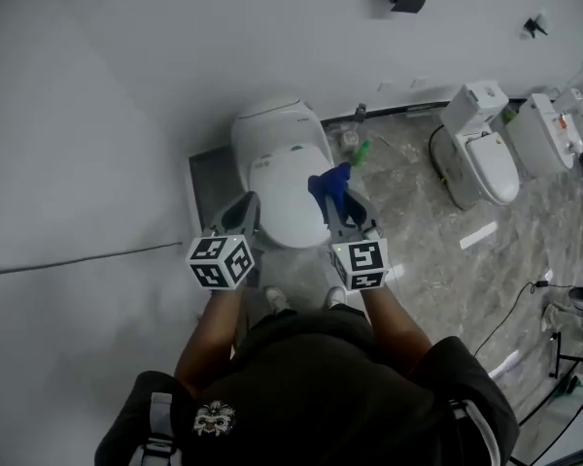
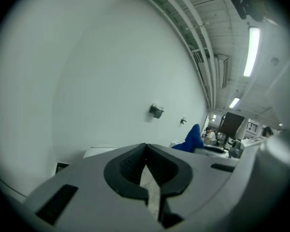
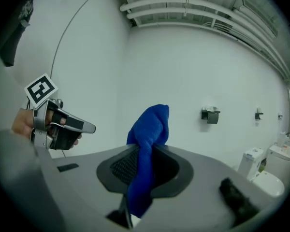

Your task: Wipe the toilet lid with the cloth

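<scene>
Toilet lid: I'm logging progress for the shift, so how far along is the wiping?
Done: the blue cloth is picked up, pinched in the shut right claw. In hand: both claws hover over the closed toilet lid, with the cloth bunched upward and apparently off it; the left claw is shut and empty. Left: the wiping itself, which looks not yet begun.

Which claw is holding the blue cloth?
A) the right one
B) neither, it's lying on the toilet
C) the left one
A: the blue cloth is pinched in the right claw, while the left claw is shut with nothing in it.
</scene>
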